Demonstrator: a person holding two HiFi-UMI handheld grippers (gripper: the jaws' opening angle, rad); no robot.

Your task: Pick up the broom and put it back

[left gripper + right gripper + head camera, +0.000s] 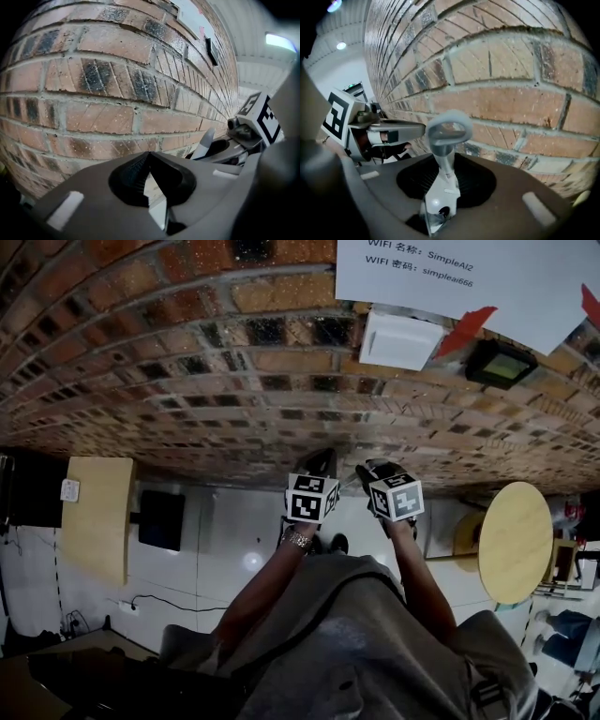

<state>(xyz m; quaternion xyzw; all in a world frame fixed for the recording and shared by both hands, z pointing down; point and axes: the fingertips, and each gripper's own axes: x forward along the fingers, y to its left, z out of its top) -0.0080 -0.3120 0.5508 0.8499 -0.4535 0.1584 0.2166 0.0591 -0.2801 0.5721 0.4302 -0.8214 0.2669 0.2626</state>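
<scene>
Broom handle stands at the centre of the right gripper view. It is a pale grey shaft ending in a hanging loop. The right gripper pinches it low on the shaft between its black jaws. A red brick wall fills the frame behind it, from twelve round to four o'clock. At nine o'clock the left gripper reaches in with its marker cube, its tips just beside the loop.

In the left gripper view, the left gripper has its jaws pressed together at the tips, with nothing between them. The brick wall spreads close ahead, from nine to one o'clock. At three o'clock the right gripper shows, with the pale handle slanting up from it.

In the head view we look down on our two forearms, which reach toward twelve o'clock. The left gripper and right gripper sit side by side at centre, near the foot of the brick wall. We cannot make out the broom here. A round wooden table sits at three o'clock and a rectangular wooden tabletop at nine o'clock.
</scene>
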